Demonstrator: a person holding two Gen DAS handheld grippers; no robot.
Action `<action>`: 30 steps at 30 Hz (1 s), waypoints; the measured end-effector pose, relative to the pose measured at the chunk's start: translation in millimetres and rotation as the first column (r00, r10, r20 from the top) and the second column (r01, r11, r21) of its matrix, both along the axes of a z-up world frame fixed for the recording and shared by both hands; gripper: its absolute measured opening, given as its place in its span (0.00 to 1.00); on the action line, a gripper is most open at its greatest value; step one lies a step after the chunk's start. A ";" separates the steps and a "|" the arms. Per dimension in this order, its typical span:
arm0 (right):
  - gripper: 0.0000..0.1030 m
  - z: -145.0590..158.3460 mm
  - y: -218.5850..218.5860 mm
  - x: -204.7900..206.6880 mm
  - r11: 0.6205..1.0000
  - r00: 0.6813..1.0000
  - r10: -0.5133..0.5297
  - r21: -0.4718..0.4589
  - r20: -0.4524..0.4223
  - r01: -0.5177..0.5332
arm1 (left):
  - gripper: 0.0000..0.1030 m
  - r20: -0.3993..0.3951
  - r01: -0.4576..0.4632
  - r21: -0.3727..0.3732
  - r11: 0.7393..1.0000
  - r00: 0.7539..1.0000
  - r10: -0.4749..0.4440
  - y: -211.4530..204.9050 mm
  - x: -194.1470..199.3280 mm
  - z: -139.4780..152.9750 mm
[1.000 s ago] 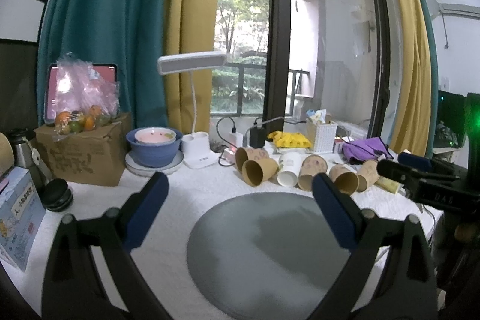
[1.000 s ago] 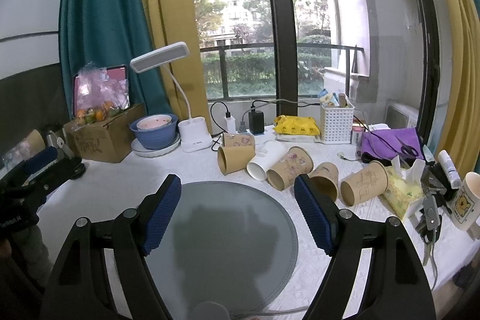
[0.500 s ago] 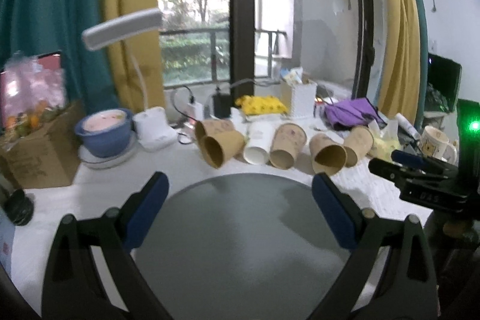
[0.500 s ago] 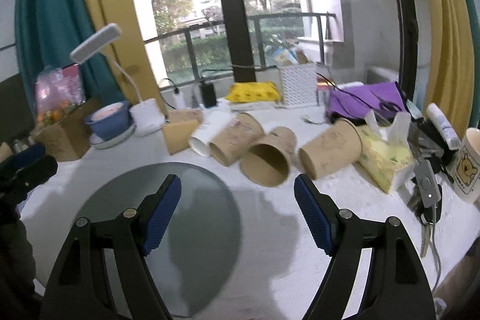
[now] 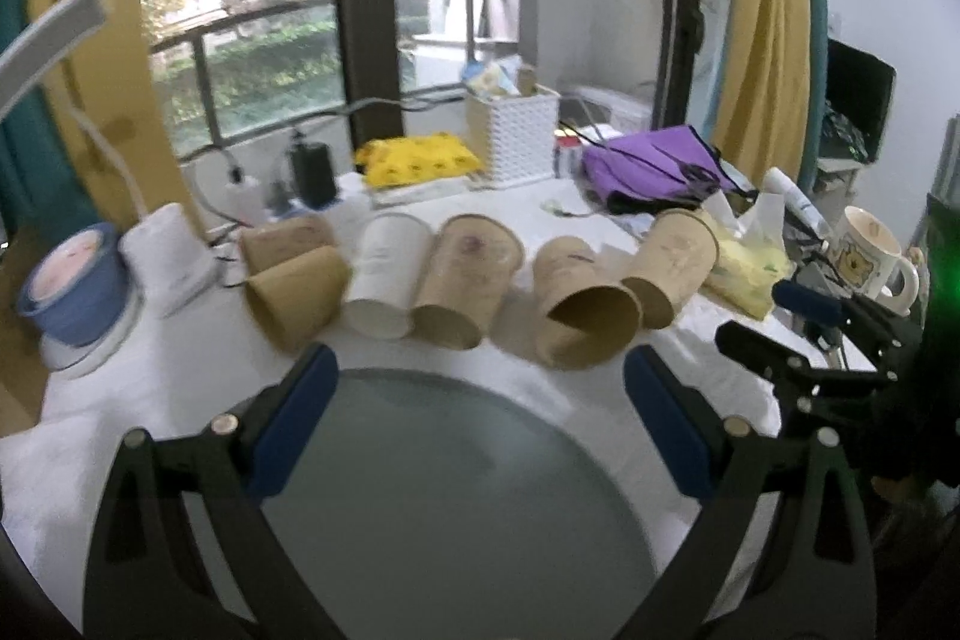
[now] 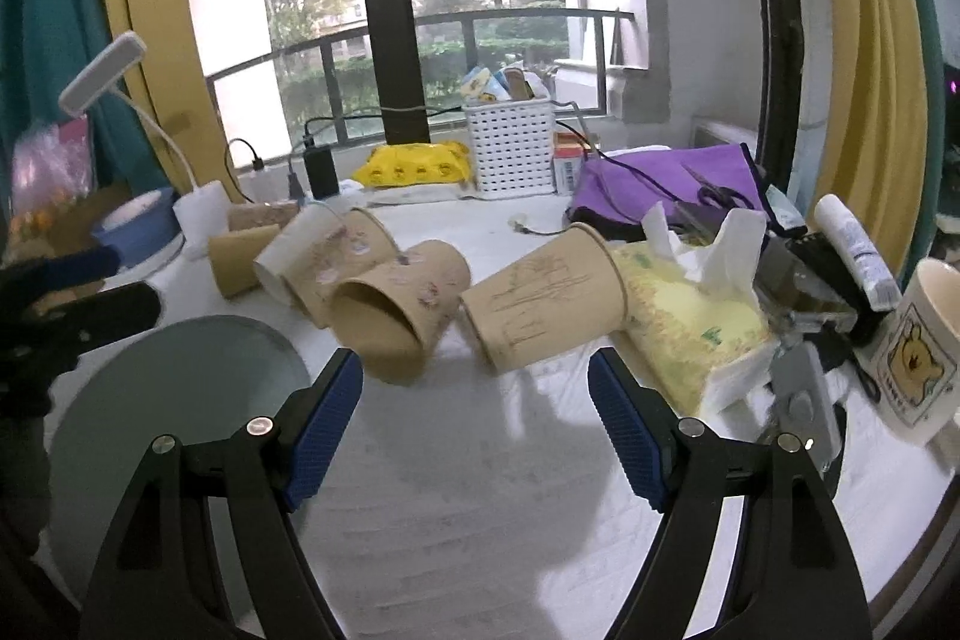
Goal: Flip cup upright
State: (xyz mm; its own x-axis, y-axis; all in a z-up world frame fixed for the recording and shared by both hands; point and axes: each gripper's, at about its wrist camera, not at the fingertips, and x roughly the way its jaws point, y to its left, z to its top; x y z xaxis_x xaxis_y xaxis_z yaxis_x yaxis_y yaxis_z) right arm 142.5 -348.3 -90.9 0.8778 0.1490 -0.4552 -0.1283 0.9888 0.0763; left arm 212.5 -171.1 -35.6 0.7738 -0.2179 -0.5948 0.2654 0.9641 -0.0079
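Note:
Several paper cups lie on their sides in a row on the white tablecloth. In the right wrist view the nearest are a brown cup [image 6: 399,316] with its mouth toward me and a brown cup [image 6: 543,303] with its base toward me. My right gripper [image 6: 474,421] is open and empty, just short of these two. In the left wrist view the row runs from a brown cup [image 5: 297,295] past a white cup [image 5: 387,280] to a brown cup [image 5: 585,316]. My left gripper [image 5: 477,421] is open and empty above the grey round mat [image 5: 456,508].
A tissue pack [image 6: 690,310], a bear mug [image 6: 918,346] and keys [image 6: 801,394] crowd the right. A purple bag [image 6: 666,184], white basket [image 6: 510,148] and yellow packet [image 6: 414,163] sit behind the cups. A blue bowl [image 5: 75,286] and lamp base [image 5: 165,250] stand left.
Both grippers have moved forward and to the right toward the row of cups, which now looks larger and closer. Both stay open and empty.

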 end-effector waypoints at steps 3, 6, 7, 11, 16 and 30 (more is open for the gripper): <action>0.78 -1.8 -5.5 7.3 1.000 1.000 0.016 -0.025 -0.010 -0.016 | 0.95 -0.030 0.033 -0.004 0.999 0.999 -0.033 -15.6 17.0 -5.9; 0.78 -2.4 -9.5 13.7 0.997 0.999 0.028 -0.064 -0.020 -0.029 | 0.94 -0.049 0.062 -0.002 0.998 0.997 -0.062 -31.4 32.6 -10.6; 0.78 -2.5 -11.6 15.7 0.997 0.999 0.033 -0.075 -0.025 -0.034 | 0.95 -0.053 0.068 -0.004 0.998 0.996 -0.068 -34.3 36.7 -11.6; 0.78 -5.0 -19.4 25.2 0.995 0.998 0.037 -0.094 -0.041 -0.041 | 0.95 -0.070 0.089 -0.005 0.996 0.994 -0.089 -52.2 58.5 -17.9; 0.78 -8.1 -29.6 35.6 0.995 0.998 0.020 -0.096 -0.052 -0.025 | 0.95 -0.103 0.102 -0.009 0.995 0.989 -0.102 -67.5 79.1 -27.0; 0.78 -10.3 -40.0 38.6 0.996 0.997 -0.012 -0.085 -0.071 0.006 | 0.88 -0.200 0.141 0.007 0.990 0.970 -0.137 -82.2 101.9 -54.7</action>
State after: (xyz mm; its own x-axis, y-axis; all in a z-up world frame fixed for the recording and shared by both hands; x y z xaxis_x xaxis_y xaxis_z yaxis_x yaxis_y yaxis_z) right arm 181.1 -388.3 -101.2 0.8440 0.0998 -0.5270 -0.1170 0.9931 0.0008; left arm 314.4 -253.4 -90.3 0.6024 -0.3007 -0.7393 0.3919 0.9184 -0.0542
